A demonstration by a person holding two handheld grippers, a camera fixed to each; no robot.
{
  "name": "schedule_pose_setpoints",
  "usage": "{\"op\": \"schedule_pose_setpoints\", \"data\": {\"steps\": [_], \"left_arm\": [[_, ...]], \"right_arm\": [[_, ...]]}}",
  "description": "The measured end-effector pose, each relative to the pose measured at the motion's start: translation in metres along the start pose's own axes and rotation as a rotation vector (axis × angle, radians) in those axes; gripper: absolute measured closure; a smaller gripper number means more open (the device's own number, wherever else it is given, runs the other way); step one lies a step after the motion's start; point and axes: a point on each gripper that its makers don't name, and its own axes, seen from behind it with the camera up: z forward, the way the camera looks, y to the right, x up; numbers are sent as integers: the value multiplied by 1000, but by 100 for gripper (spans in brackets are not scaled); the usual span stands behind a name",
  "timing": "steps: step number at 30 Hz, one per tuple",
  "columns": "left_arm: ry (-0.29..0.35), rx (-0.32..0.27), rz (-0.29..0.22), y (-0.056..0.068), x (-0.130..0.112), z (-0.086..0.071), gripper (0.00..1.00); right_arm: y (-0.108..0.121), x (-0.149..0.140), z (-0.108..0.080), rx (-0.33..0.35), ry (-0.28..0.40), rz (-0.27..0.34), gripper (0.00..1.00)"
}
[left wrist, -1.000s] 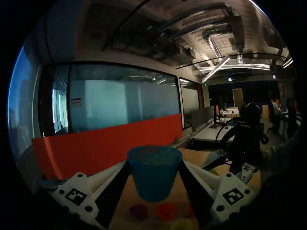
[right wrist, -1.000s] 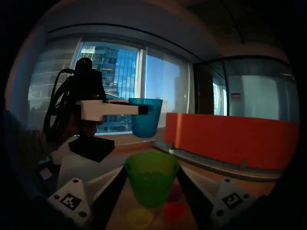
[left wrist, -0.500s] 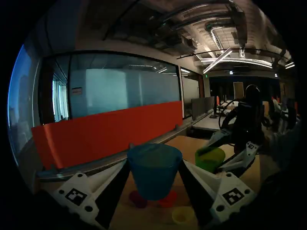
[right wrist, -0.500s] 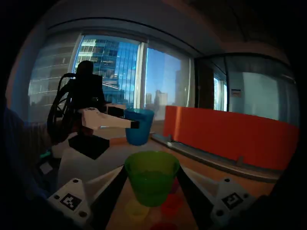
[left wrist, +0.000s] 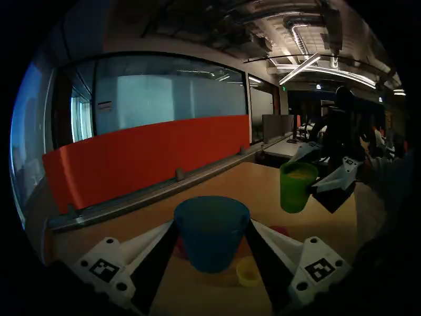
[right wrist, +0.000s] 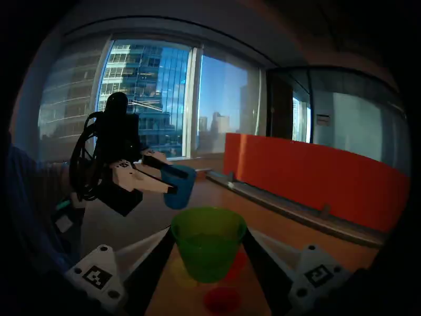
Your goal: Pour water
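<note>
My left gripper point(left wrist: 211, 238) is shut on a blue cup point(left wrist: 211, 233), held upright above the wooden table point(left wrist: 221, 189). In the right gripper view my right gripper point(right wrist: 209, 247) is shut on a green cup point(right wrist: 209, 242) with some liquid in it. That green cup point(left wrist: 296, 184) also hangs at the right of the left gripper view, held by the right gripper point(left wrist: 316, 181). In the right gripper view the blue cup point(right wrist: 178, 185) sits left of centre in the left gripper point(right wrist: 168, 184), tipped slightly. The two cups are apart.
Small coloured caps lie on the table: a yellow one point(left wrist: 247, 270) and a red one point(left wrist: 279, 230) below the blue cup, another red one point(right wrist: 222, 300) under the green cup. An orange partition point(left wrist: 147, 158) runs along the table's far edge. Windows point(right wrist: 152, 100) stand behind.
Both views have tilted downward, showing more table. The blue cup has dropped lower and tipped in the right gripper view; the green cup has risen into sight at the right of the left gripper view.
</note>
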Motion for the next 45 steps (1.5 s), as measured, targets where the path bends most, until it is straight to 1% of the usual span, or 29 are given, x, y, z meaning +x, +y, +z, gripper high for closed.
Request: {"op": "schedule_pose_setpoints", "data": {"steps": [8,17,23,33,38,45], "left_arm": [[-40,-8,-7,1,-22,1,14],[-108,-21,-2,4,-54,4,14],[-153,-30,16,7,-74,6,14],[-237,-60,23,14,-110,8,14],[-298,-78,42,16,-133,10,14],[-360,-108,83,20,-156,14,13]], "right_arm": [[-11,-13,-7,33,-44,-5,8],[-29,-47,-10,92,-135,-16,9],[-40,-65,-10,136,-191,-16,9],[-54,-94,-6,183,-273,-29,9],[-61,-114,-2,205,-323,-40,9],[-69,-142,4,233,-394,-63,8]]}}
